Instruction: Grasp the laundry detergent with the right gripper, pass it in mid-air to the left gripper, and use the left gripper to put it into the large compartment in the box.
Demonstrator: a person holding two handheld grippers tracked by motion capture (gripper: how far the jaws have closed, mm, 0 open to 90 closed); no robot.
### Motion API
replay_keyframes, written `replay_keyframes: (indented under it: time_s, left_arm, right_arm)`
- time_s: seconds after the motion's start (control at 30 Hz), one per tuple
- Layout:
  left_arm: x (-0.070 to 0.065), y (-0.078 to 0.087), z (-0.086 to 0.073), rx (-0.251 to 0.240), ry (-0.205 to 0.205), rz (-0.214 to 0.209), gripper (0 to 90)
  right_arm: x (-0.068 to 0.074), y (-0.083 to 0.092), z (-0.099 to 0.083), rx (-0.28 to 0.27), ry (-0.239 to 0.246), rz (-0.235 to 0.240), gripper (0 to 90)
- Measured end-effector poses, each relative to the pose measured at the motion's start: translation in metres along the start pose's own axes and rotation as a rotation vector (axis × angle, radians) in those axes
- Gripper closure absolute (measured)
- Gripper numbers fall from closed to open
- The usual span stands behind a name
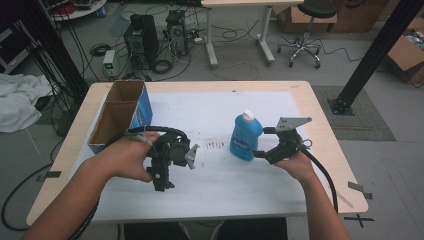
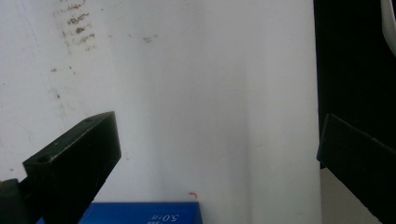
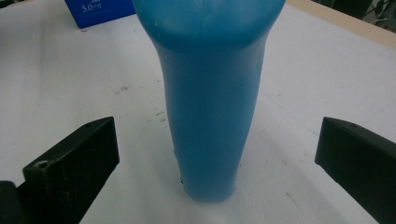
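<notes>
The blue bottle [image 1: 245,136] stands up on the white worktop [image 1: 220,190], between the wide jaws of the right claw [image 1: 262,142], which looks ready to grab it. The left claw [image 1: 161,186] is wide too, holding nothing, near the box [image 1: 122,116].

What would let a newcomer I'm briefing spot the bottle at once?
On the white mat covering the wooden table, look right of centre, in front of the right gripper. The blue bottle stands there upright, its white cap distinguishing it from the open blue-sided box at the left.
</notes>
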State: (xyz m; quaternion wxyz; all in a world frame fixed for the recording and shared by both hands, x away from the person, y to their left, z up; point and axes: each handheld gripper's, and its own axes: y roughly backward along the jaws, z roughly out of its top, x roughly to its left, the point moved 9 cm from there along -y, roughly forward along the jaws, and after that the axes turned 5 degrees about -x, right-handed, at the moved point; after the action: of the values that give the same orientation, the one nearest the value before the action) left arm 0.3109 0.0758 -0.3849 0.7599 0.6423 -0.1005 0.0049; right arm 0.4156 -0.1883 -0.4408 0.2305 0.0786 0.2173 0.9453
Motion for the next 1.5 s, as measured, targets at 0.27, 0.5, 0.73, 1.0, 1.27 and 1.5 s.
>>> replay_keyframes:
  time_s: [0.27, 0.5, 0.73, 1.0, 1.27, 1.5]
  left_arm:
    - [0.000, -0.002, -0.002, 0.002, 0.007, -0.003, 0.1]
    - [-0.001, -0.004, -0.003, 0.000, 0.011, -0.007, 0.1]
    - [-0.002, -0.006, -0.003, 0.002, 0.012, -0.014, 0.1]
    - [-0.002, -0.006, -0.002, -0.001, 0.010, -0.010, 0.1]
    - [-0.004, -0.006, -0.004, -0.001, 0.018, -0.009, 0.1]
    - [-0.004, -0.007, -0.005, -0.002, 0.018, -0.005, 0.1]
  right_arm:
    - [0.000, -0.017, -0.002, -0.027, -0.010, -0.010, 0.0]
    - [-0.001, -0.029, -0.003, -0.049, -0.018, -0.019, 0.0]
    - [-0.001, -0.036, -0.002, -0.077, -0.022, -0.032, 0.0]
    - [-0.003, -0.041, -0.002, -0.104, -0.021, -0.045, 0.0]
    - [-0.002, -0.045, -0.001, -0.133, -0.025, -0.049, 0.5]
    - [-0.002, -0.047, 0.000, -0.148, -0.011, -0.061, 3.0]
